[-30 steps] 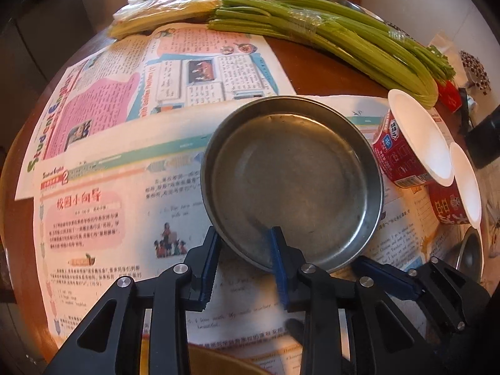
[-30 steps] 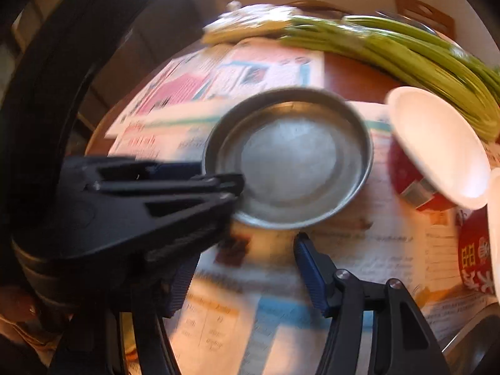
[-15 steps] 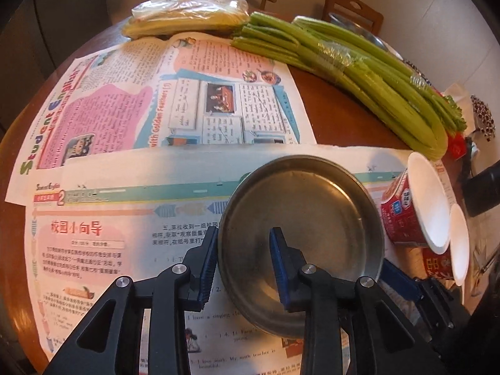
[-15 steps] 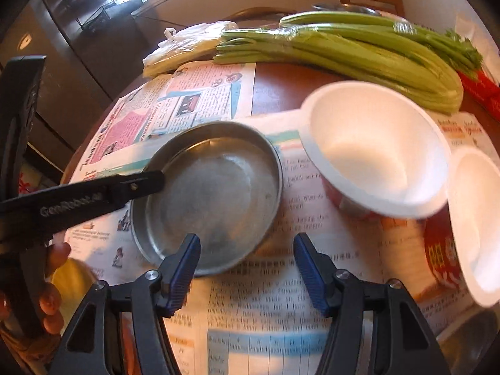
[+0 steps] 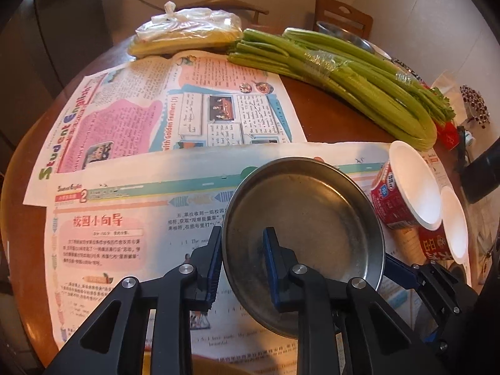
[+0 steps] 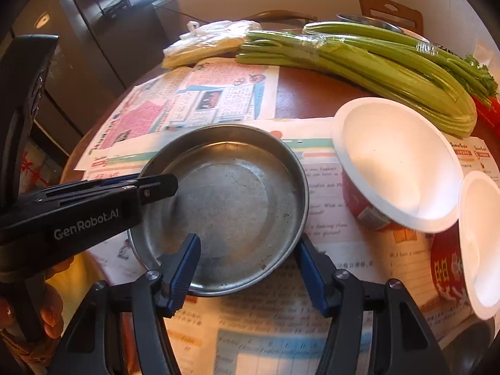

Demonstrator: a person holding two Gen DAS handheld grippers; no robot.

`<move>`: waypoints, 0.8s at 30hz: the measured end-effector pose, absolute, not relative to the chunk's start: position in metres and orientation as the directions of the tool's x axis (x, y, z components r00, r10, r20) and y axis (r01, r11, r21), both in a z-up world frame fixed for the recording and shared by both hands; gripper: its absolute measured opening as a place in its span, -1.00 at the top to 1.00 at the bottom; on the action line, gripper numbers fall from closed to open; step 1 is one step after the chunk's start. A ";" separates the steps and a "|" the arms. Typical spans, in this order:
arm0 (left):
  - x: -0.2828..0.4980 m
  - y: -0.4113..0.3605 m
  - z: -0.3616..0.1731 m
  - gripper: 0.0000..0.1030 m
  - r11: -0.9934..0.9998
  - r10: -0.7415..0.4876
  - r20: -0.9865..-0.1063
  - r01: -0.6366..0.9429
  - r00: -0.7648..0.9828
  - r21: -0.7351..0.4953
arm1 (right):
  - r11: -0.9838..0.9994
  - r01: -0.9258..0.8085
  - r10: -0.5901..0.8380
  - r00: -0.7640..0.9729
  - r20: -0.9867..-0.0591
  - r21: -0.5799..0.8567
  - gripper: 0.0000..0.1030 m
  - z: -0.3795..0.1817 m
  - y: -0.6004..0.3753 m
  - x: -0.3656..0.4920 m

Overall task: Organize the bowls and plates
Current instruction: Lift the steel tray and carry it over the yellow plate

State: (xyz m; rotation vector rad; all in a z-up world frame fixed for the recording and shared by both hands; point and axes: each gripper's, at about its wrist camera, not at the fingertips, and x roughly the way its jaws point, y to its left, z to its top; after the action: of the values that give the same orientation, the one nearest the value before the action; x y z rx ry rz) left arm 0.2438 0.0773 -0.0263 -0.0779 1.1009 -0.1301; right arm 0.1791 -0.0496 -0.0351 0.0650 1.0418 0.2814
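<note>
A shallow metal plate [image 5: 312,218] hangs tilted above the newspaper. My left gripper [image 5: 242,262] holds its near-left rim: the jaws are closing, one pad outside the rim and one inside. In the right wrist view that gripper [image 6: 156,187] bites the plate [image 6: 237,193] from the left. My right gripper [image 6: 248,268] stands open over the plate's near rim, its pads clear of the metal. Two paper bowls, red outside and white inside, sit to the right: one [image 6: 397,162] leans tilted against the other [image 6: 481,240]. Both bowls [image 5: 409,193] [image 5: 450,228] also show in the left wrist view.
Newspaper sheets [image 5: 125,218] cover a round brown table [image 5: 328,115]. A long celery bunch [image 5: 359,81] and a plastic bag of yellow food [image 5: 187,34] lie at the far side. Behind them stands a wooden chair [image 5: 343,15]. A hand [image 6: 50,309] holds the left gripper.
The plate has come up off the newspaper and tilted in my left gripper. The right wrist view has steadied, and the plate's near rim now lies between the right fingers.
</note>
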 end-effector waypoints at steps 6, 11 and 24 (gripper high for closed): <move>0.213 0.092 -0.002 0.51 0.986 -0.164 -0.858 0.046 0.487 -0.163 | 0.947 -0.242 0.310 0.503 -0.807 0.213 -0.21 -0.008 -0.048 0.156; 0.187 0.108 0.016 0.48 0.984 -0.159 -0.837 0.017 0.523 -0.176 | 0.929 -0.297 0.350 0.518 -0.781 0.219 -0.22 0.010 -0.036 0.136; 0.116 0.163 0.014 0.43 0.976 -0.110 -0.825 -0.095 0.554 -0.194 | 0.879 -0.440 0.410 0.498 -0.764 0.185 -0.22 0.017 0.017 0.087</move>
State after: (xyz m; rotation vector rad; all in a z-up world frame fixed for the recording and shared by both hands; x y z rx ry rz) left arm 0.1163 0.1628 0.0138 -0.2269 0.9861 -0.0091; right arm 0.0869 0.0167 0.0174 -0.0356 0.9152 0.5143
